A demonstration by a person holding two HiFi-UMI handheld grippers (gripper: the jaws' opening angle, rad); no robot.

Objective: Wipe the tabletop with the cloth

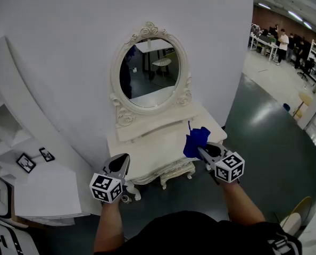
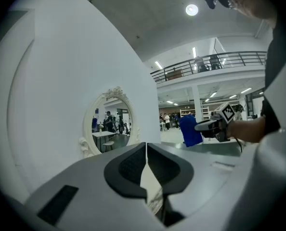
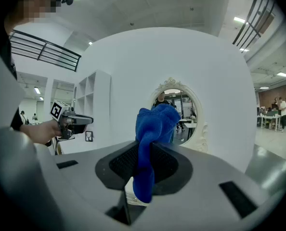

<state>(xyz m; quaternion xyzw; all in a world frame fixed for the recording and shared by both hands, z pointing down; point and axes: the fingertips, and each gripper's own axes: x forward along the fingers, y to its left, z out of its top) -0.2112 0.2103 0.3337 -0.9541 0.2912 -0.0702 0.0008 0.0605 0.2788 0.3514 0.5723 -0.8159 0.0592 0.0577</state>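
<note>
A small white dressing table [image 1: 147, 155] with an oval mirror [image 1: 150, 70] stands against the white wall. My right gripper [image 1: 202, 151] is shut on a blue cloth [image 1: 196, 141], held above the tabletop's right front corner; the cloth [image 3: 152, 143] bunches up between the jaws in the right gripper view. My left gripper [image 1: 122, 161] hovers at the table's left front corner, jaws shut with nothing between them [image 2: 146, 160]. The left gripper view shows the right gripper [image 2: 215, 126] and the cloth [image 2: 189, 130] off to the right.
White shelving [image 1: 1, 116] stands at the left, with a low white surface [image 1: 41, 190] carrying two small framed pictures [image 1: 26, 162]. Dark floor [image 1: 264, 142] opens to the right. People and tables stand far back right [image 1: 280, 41].
</note>
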